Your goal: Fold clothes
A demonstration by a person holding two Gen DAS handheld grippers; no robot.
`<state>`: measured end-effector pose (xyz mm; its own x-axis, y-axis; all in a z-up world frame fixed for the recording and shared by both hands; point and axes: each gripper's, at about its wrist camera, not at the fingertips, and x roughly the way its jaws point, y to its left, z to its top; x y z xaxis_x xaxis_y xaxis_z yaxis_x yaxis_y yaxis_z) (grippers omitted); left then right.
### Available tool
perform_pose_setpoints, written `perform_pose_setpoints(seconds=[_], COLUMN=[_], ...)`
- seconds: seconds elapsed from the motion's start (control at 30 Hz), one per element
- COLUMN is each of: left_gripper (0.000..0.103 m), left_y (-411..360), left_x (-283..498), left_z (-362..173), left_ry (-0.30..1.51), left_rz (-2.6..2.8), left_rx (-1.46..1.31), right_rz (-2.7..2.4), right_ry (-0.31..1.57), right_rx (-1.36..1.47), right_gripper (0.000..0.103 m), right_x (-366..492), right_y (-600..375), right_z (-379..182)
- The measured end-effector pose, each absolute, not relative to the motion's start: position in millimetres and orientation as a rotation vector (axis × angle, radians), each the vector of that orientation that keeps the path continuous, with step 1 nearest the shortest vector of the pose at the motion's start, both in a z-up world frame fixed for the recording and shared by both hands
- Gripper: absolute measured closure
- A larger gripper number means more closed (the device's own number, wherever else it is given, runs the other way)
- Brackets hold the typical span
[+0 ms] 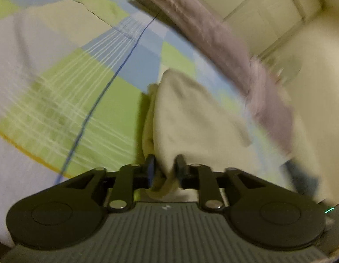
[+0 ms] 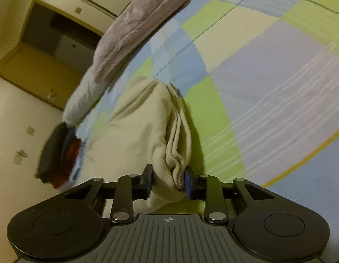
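Observation:
A cream garment (image 1: 191,118) lies folded in layers on the checked bedsheet (image 1: 81,100). My left gripper (image 1: 165,171) is shut on one end of it, with cloth bunched between the two fingers. In the right wrist view the same cream garment (image 2: 143,131) stretches away from me, its stacked folded edges showing on the right side. My right gripper (image 2: 168,179) is shut on its near end. The left wrist view is blurred.
A pinkish-grey blanket (image 1: 213,32) runs along the bed's far side, also seen as the blanket (image 2: 125,28) in the right wrist view. A stack of dark, red and blue clothes (image 2: 59,155) sits at the bed's edge. Cream walls and a dark doorway (image 2: 55,35) lie beyond.

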<state>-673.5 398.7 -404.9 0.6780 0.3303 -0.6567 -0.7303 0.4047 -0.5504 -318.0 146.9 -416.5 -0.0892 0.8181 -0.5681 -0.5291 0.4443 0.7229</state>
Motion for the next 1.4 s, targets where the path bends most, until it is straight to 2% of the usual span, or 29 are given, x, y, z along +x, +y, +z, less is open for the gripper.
perform_pose_setpoints(seconds=[0.03, 0.07, 0.13, 0.23, 0.33, 0.53, 0.57, 0.6, 0.7, 0.8, 0.9, 1.03, 1.17, 1.27, 1.33, 1.37, 1.4], left_gripper=[0.073, 0.073, 0.075, 0.075, 0.075, 0.075, 0.073, 0.071, 0.071, 0.078, 0.077, 0.076, 0.067, 0.067, 0.071, 0.084, 0.092], left_y=[397.3, 395.7, 394.4, 398.5, 407.2, 431.0, 434.1, 435.1, 437.3, 431.8, 415.2, 387.4, 372.0, 371.3, 371.7, 371.9, 370.9], left_x=[-673.3, -673.5, -673.5, -662.6, -617.7, -523.5, -516.1, -516.9, -522.0, -537.8, -580.4, -640.3, -683.1, -697.7, -698.7, -695.6, -693.6], left_z=[-397.9, -390.3, -368.0, -339.6, -331.9, -371.1, -380.4, -384.4, -394.7, -376.3, -357.1, -354.2, -372.0, -388.9, -398.2, -400.4, -398.4], left_ry=[0.495, 0.495, 0.465, 0.4, 0.439, 0.554, 0.572, 0.572, 0.565, 0.559, 0.501, 0.457, 0.4, 0.346, 0.316, 0.316, 0.315], left_rz=[0.728, 0.751, 0.857, 0.876, 0.754, 0.669, 0.674, 0.674, 0.674, 0.72, 0.772, 0.807, 0.839, 0.823, 0.792, 0.778, 0.773], left_rx=[-0.898, -0.863, -0.764, -0.657, -0.601, -0.527, -0.513, -0.511, -0.511, -0.505, -0.531, -0.665, -0.866, -1.008, -1.062, -1.067, -1.048], right_rz=[1.152, 1.148, 1.14, 1.134, 1.198, 1.289, 1.295, 1.268, 1.24, 1.251, 1.264, 1.278, 1.289, 1.295, 1.298, 1.299, 1.299], right_ry=[1.197, 1.172, 1.116, 0.91, 0.782, 0.584, 0.558, 0.6, 0.716, 0.81, 0.867, 0.943, 1.016, 1.071, 1.106, 1.123, 1.13], right_rx=[0.283, 0.25, 0.183, 0.055, -0.05, -0.355, -0.409, -0.459, -0.384, -0.284, -0.204, -0.096, 0.014, 0.097, 0.153, 0.179, 0.186], right_gripper=[0.054, 0.051, 0.051, 0.051, 0.051, 0.052, 0.059, 0.063, 0.064, 0.063, 0.063, 0.063, 0.064, 0.064, 0.064, 0.065, 0.076], right_x=[-320.0, -317.4, -312.3, -310.6, -314.5, -350.4, -355.9, -352.3, -329.6, -321.9, -321.5, -321.1, -320.7, -320.3, -320.1, -319.7, -317.3], right_y=[148.5, 149.3, 151.5, 164.9, 196.1, 275.9, 288.9, 298.5, 296.9, 279.6, 258.1, 229.3, 200.5, 178.9, 164.5, 158.3, 159.7], right_z=[-415.3, -407.4, -391.4, -362.1, -346.9, -376.8, -384.3, -400.3, -424.2, -422.3, -419.1, -414.7, -410.4, -407.1, -404.9, -404.3, -406.8])
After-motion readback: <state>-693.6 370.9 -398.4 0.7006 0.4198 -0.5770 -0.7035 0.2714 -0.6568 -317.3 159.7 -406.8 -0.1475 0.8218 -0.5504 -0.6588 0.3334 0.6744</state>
